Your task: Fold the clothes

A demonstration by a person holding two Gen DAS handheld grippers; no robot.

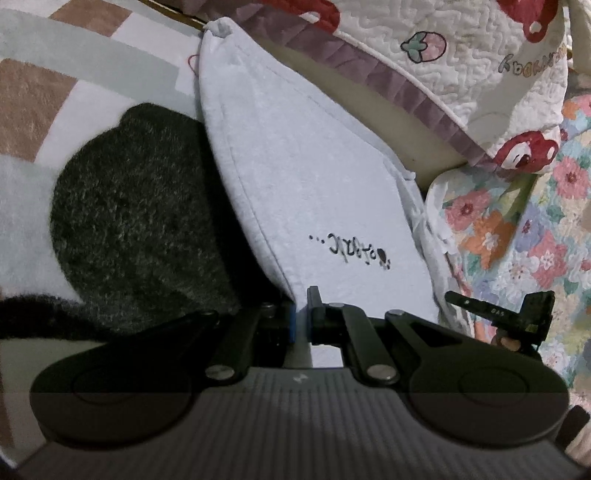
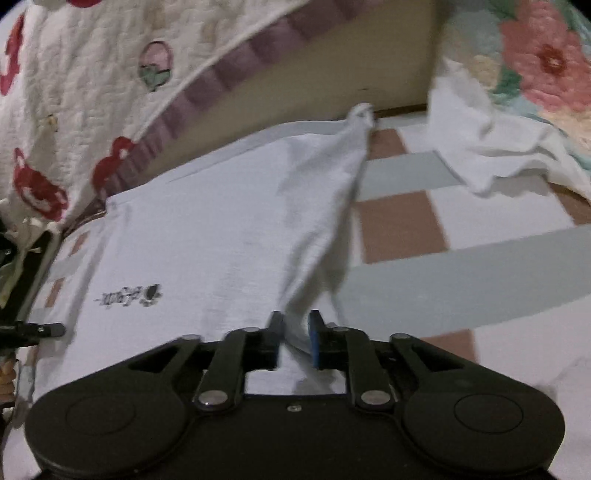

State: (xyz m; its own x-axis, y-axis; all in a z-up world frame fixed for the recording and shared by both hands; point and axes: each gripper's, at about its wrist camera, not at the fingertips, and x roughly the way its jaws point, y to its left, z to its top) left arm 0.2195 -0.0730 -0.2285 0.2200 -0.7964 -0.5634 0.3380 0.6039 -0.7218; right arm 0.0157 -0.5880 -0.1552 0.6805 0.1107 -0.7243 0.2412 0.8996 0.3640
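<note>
In the left wrist view, my left tongs (image 1: 303,317) sit at the bottom centre of the frame, their jaws drawn close with a fold of the pale shirt (image 1: 295,177) running down between them, so I judge them pinched on its near edge. From that pinch the shirt stretches away toward the upper left of the frame, narrowing to a knotted corner (image 1: 218,27) at the top. Its long axis runs from the tongs straight up and slightly left. A small black print (image 1: 354,251) lies just above the jaws, right of centre. A dark fuzzy garment (image 1: 136,218) fills the left middle, touching the shirt's left hem. The checked bed sheet (image 1: 74,74) shows at upper left, and a strawberry quilt (image 1: 443,55) crosses the upper right. The other tool's tip shows at lower right.

In the right wrist view, my right tongs (image 2: 295,332) are at bottom centre, jaws near together with a gathered ridge of the shirt (image 2: 207,229) between the blue pads (image 2: 314,343); I read that as a grip on the cloth. From here the ridge rises to the upper right, ending at the same corner (image 2: 364,112). The flat body spreads to the left of the tongs, print (image 2: 129,295) at lower left. A crumpled white cloth (image 2: 480,147) lies well apart at upper right.

Both tongs hold the near edge, so I judge that any fold would travel along that axis toward the far corner.
</note>
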